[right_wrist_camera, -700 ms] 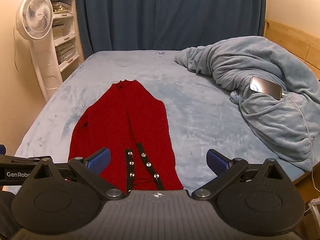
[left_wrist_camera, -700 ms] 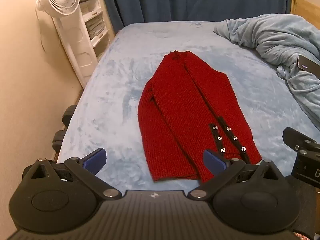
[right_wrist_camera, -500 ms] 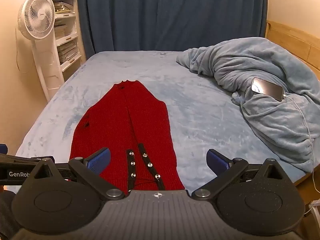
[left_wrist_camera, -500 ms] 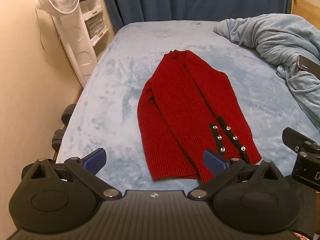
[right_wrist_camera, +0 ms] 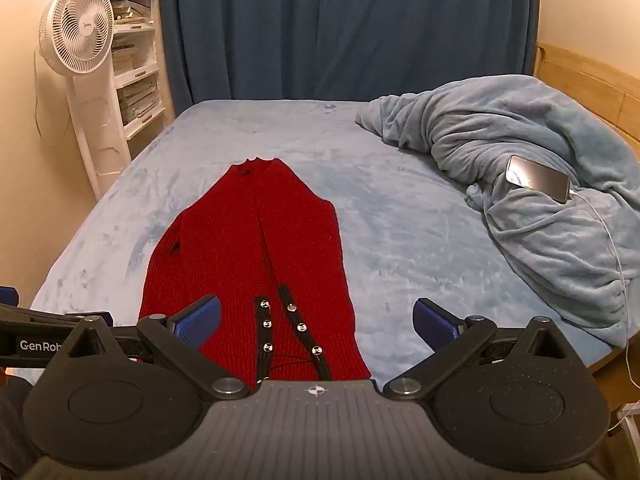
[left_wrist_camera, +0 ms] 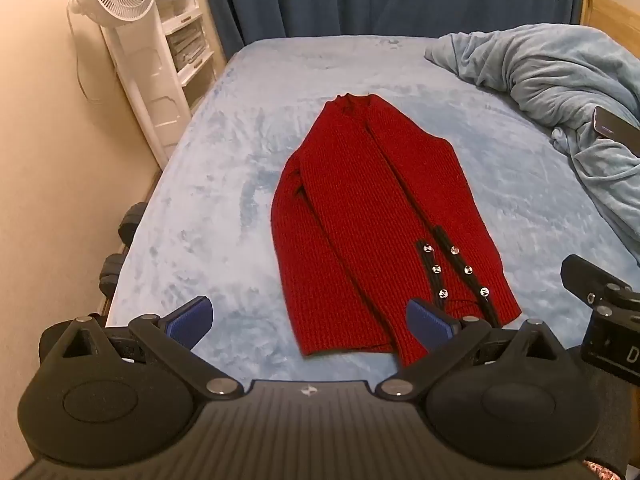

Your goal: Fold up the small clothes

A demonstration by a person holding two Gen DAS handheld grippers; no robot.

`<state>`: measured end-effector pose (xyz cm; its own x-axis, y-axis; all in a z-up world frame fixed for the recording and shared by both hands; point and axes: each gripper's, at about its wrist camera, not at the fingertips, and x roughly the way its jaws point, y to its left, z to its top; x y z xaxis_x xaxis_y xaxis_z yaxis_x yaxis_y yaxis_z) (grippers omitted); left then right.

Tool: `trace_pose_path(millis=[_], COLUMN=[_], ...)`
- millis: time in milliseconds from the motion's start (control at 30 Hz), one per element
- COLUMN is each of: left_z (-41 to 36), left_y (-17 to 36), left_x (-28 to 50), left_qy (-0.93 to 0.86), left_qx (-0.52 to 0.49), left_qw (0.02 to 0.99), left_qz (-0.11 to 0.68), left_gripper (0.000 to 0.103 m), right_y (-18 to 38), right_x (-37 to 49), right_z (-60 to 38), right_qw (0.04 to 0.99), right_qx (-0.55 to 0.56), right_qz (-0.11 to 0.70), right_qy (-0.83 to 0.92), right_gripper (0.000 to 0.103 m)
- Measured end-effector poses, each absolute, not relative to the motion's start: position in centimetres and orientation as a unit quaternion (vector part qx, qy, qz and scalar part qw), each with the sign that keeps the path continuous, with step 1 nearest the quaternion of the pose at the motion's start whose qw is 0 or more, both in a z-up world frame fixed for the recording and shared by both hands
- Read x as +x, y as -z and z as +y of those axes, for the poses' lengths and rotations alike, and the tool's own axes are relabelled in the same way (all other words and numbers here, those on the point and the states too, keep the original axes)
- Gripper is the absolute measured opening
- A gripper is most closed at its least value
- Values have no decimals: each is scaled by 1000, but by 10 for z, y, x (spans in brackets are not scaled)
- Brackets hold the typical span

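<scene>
Red knit cardigan [left_wrist_camera: 376,220] lies narrowed lengthwise near the bed's [left_wrist_camera: 224,208] near edge; both tongs, left [left_wrist_camera: 310,320] and right [right_wrist_camera: 316,318], hover spread, empty. Next, likely: pinch the hem corners, fold toward the collar.

The sweater [left_wrist_camera: 372,216] lies flat on the bed [left_wrist_camera: 208,208]. A blanket [right_wrist_camera: 532,184] is heaped to its right, bearing a phone [right_wrist_camera: 538,178]. A fan [right_wrist_camera: 76,28] stands left of the bed.
</scene>
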<state>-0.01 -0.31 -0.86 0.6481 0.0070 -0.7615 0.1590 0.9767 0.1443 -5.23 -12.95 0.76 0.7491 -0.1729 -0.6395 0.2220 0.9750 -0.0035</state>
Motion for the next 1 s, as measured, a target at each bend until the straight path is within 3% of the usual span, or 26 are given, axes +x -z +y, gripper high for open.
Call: trace_pose_path(millis=[1000], left_z=[0], left_y=[10], left_x=[0], left_qy=[41], left_qx=[98], left_qw=[902], left_qz=[419], left_gripper=[103], right_y=[-3], right_x=[-53], right_z=[-129], right_qw=[934], right_qx=[38], right_qz=[341], right_qy=[104], right_gripper=[101])
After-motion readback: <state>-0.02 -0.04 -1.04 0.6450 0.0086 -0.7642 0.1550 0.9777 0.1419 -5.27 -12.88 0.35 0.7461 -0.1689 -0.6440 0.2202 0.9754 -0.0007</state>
